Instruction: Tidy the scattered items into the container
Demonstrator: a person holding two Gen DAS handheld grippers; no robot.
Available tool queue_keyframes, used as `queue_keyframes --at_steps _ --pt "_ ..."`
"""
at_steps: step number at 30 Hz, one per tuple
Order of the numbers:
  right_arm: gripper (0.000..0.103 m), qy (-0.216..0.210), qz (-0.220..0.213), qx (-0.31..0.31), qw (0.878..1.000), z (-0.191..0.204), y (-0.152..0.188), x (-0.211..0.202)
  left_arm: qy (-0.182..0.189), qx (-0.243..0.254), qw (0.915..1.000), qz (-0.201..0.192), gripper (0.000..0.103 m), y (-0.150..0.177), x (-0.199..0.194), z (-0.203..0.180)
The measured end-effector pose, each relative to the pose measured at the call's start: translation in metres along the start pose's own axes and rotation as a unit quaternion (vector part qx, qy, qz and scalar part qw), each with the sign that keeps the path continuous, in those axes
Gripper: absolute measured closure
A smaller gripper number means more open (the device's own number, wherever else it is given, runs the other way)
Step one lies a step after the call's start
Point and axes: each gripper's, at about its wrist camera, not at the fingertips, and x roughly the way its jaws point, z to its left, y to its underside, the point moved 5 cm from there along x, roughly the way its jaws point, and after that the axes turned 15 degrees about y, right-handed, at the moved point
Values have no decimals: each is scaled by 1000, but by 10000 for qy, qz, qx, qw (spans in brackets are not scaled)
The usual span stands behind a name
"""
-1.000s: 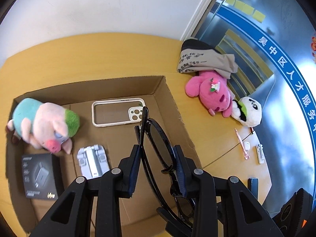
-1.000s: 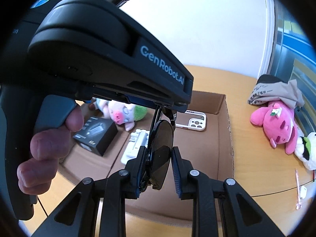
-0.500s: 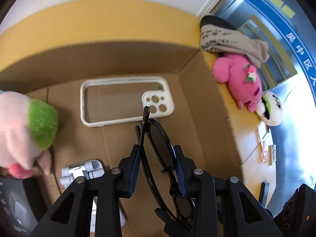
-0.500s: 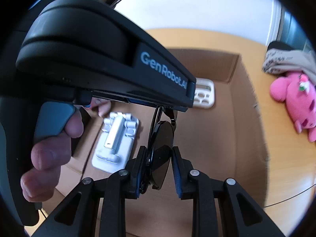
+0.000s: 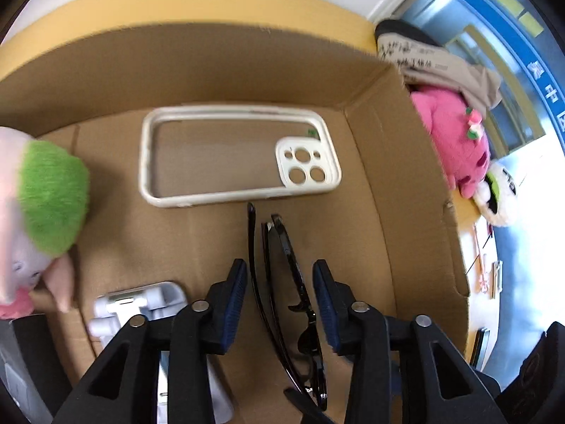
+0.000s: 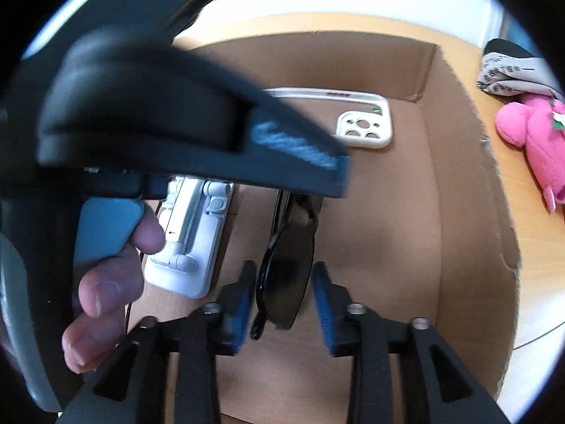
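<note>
Black sunglasses [image 5: 282, 282] lie folded on the floor of the cardboard box [image 5: 406, 176], between the spread fingers of both grippers. My left gripper [image 5: 279, 275] is open around them, and they touch neither blue pad. My right gripper [image 6: 282, 282] is open too, with one dark lens [image 6: 286, 282] between its pads. The left gripper's body and the hand holding it fill the left of the right wrist view.
In the box are a cream phone case [image 5: 233, 159], a white folding stand [image 6: 190, 240], a pig plush [image 5: 39, 212] and a dark box at the left edge. Outside, on the wooden table, lie a pink plush [image 5: 455, 134], a panda plush [image 5: 498, 194], a folded cloth [image 5: 438, 67] and small items.
Both grippers dropped down into the box with the sunglasses, then opened. The glasses are now loose between the fingers on the box floor.
</note>
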Motion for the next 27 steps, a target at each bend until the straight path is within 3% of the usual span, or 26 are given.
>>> queue_keyframes --at_steps 4,6,9,12,15,20,24,25,27 --pt "43 64 -507 36 9987 -4 11 -30 -65 449 9950 -888 39 9 -60 -18" --pt "37 122 -878 11 9961 -5 22 -52 -208 688 9878 -1382 25 21 -94 -27" --pt "28 163 -1503 -36 9885 -7 47 -88 -453 1007 9662 -2330 4 59 -158 -35" --pt "27 294 -1971 -95 9799 -15 62 -101 -890 1317 9389 -3054 0 117 -210 -30" --pt "27 390 -2226 -143 9740 -13 85 -104 -1411 1413 9265 -3189 0 166 -226 -9" --pt "27 510 -2570 -185 9649 -4 104 -101 -1958 1365 9228 -3026 0 223 -213 34" --pt "24 446 -2738 -41 9607 -6 114 -98 -2014 1373 9199 -3071 0 244 -201 56" --pt "23 396 -2744 -13 9608 -7 115 -97 -2080 1518 9110 -3222 0 248 -199 53" --pt "20 293 -2778 70 9602 -12 117 -95 -2075 1537 9069 -3330 0 246 -196 52"
